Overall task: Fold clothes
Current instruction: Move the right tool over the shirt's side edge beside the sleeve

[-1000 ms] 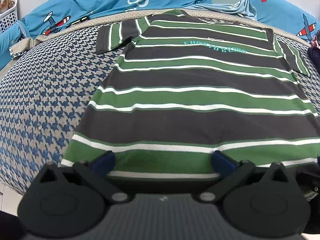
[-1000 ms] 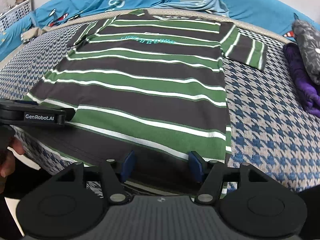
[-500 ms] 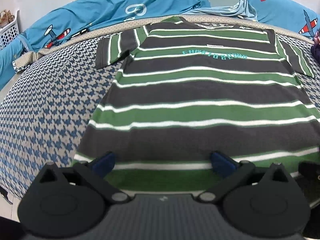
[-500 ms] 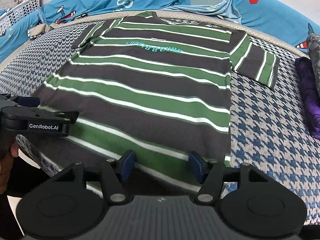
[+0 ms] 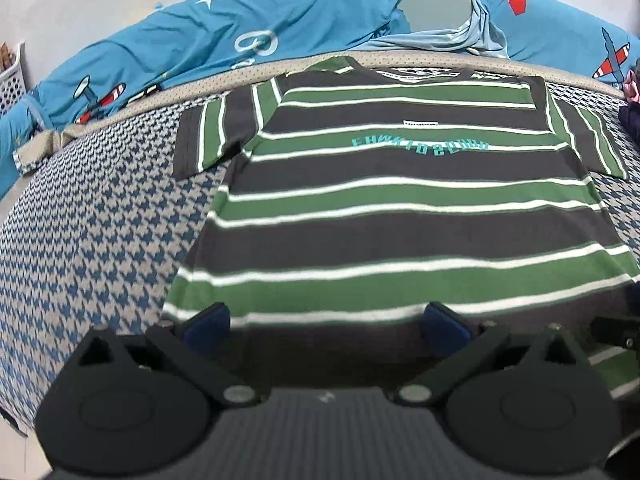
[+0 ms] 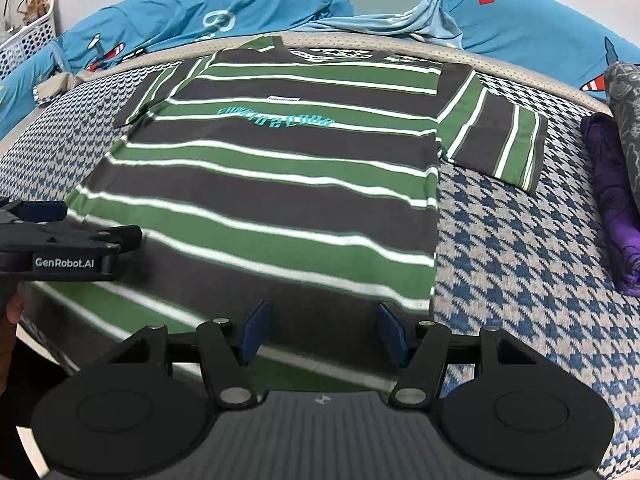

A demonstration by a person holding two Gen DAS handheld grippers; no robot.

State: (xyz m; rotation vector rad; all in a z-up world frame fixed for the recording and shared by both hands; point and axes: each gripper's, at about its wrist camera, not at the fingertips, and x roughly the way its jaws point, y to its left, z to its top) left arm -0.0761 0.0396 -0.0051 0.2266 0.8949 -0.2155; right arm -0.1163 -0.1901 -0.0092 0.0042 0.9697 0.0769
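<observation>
Left wrist view: the left tool [image 5: 326,322] has its jaws spread wide and holds nothing. The striped shirt [image 5: 400,216] lies flat on the bed [image 5: 92,232] just ahead of and under the fingers, its hem nearest the tool and its collar at the far end. Beyond the collar lies a blue quilt [image 5: 240,36] printed with planes. A white basket [image 5: 12,80] shows far to the left; its contents cannot be made out. Part of a black tool sits at the right edge.

Right wrist view: the right tool [image 6: 320,334] is also open, narrower, gripping nothing, over the striped shirt's [image 6: 280,184] hem near its right corner. To its left sits the left tool's side [image 6: 68,248], with the person's hand [image 6: 10,316] below it. The white basket [image 6: 28,40], far left, holds something indistinct. Purple folded clothing [image 6: 616,208] lies to the right, with a grey patterned item [image 6: 626,112] beside it.
</observation>
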